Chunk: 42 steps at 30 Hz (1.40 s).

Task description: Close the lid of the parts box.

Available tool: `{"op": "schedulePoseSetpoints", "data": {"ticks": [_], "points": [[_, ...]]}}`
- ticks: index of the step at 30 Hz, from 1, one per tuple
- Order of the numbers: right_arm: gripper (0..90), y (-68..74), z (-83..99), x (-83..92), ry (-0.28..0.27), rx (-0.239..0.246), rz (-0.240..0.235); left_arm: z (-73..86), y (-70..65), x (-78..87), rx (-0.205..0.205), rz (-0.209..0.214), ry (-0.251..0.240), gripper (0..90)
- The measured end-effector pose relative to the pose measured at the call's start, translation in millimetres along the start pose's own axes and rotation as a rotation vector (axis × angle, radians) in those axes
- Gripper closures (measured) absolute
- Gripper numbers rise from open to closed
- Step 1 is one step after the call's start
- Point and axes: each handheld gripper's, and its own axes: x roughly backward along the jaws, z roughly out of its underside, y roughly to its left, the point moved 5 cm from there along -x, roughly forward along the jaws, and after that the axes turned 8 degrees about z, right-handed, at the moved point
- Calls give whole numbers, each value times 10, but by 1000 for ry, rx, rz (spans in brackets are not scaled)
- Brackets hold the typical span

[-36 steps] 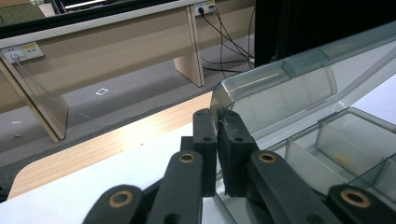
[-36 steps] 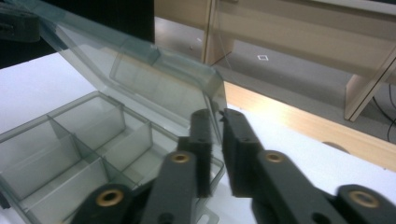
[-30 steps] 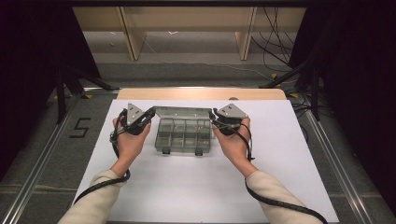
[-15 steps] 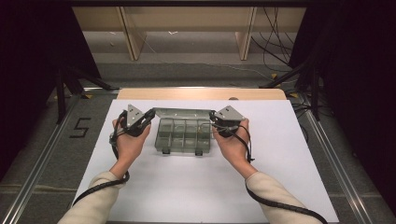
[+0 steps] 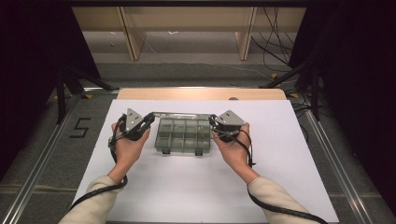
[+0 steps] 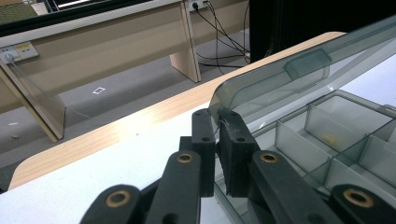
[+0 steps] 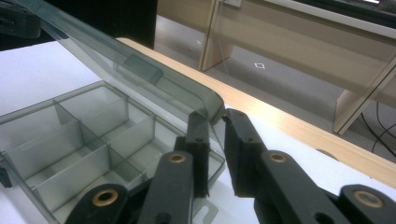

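Note:
A clear grey compartment box sits at the middle of the white table top, its hinged lid lifted and tilted back. In the left gripper view the left gripper is shut on a corner of the lid, above the empty compartments. In the right gripper view the right gripper pinches the other corner of the lid, with a thin gap beside one pad. From above, the left gripper and right gripper flank the box at its rear corners.
A wooden strip runs along the table's far edge. Beyond it are a floor, wooden shelf legs and cables. White table surface stretches toward the person. A "5" mark is on the floor at left.
Both grippers have stayed at the lid's corners while the lid swung up and back, so the open compartments show more.

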Motion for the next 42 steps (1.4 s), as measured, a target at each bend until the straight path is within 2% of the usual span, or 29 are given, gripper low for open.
{"op": "schedulePoseSetpoints", "data": {"ticks": [2,3,5,6,8,9,10,13,14,16,19,22,24,26,28,30,32,34,35,37,39,40,42], "points": [[784,2,6,16,8,2,-13,4,-5,6,-5,3,2,842],[776,4,5,14,-5,-1,-7,3,0,17,-17,-4,4,840],[758,6,12,25,-1,1,-14,11,-19,22,-4,8,3,830],[748,8,17,32,2,-1,-20,9,-14,33,-15,3,4,825],[729,9,32,42,2,0,-27,14,-27,42,-11,16,7,818],[712,9,44,50,9,0,-41,15,-20,53,-20,7,8,813],[693,12,53,49,5,-9,-47,23,-32,55,-14,15,11,809],[623,8,82,71,11,-17,-73,43,-49,79,-30,17,22,793],[597,8,94,80,13,-17,-80,56,-68,79,-19,29,23,786],[554,8,120,97,12,-20,-99,76,-79,101,-27,28,31,771],[489,-25,160,148,26,-25,-114,110,-99,126,-15,44,45,733],[418,-53,197,200,22,-39,-133,124,-119,158,4,74,52,608],[367,-79,229,234,25,-42,-152,124,-137,180,11,106,61,471],[332,-115,255,272,40,-57,-161,128,-151,206,53,125,90,304],[306,-163,248,284,43,-76,-172,113,-156,238,55,151,104,235],[297,-228,205,291,32,-89,-163,73,-150,268,54,153,104,184],[307,-283,126,300,12,-103,-163,-2,-137,297,60,154,84,186],[393,-324,27,311,-19,-114,-167,-100,-106,330,59,165,57,238],[451,-341,-18,316,-24,-117,-169,-154,-90,347,63,176,36,342],[622,-360,-102,307,-32,-118,-184,-255,-47,368,81,176,-2,491],[749,-357,-179,281,-29,-120,-195,-339,12,384,98,138,-13,652],[811,-352,-208,263,-16,-125,-201,-374,33,382,107,132,-17,725],[880,-344,-258,215,0,-124,-203,-430,68,364,113,114,-15,840]]}}
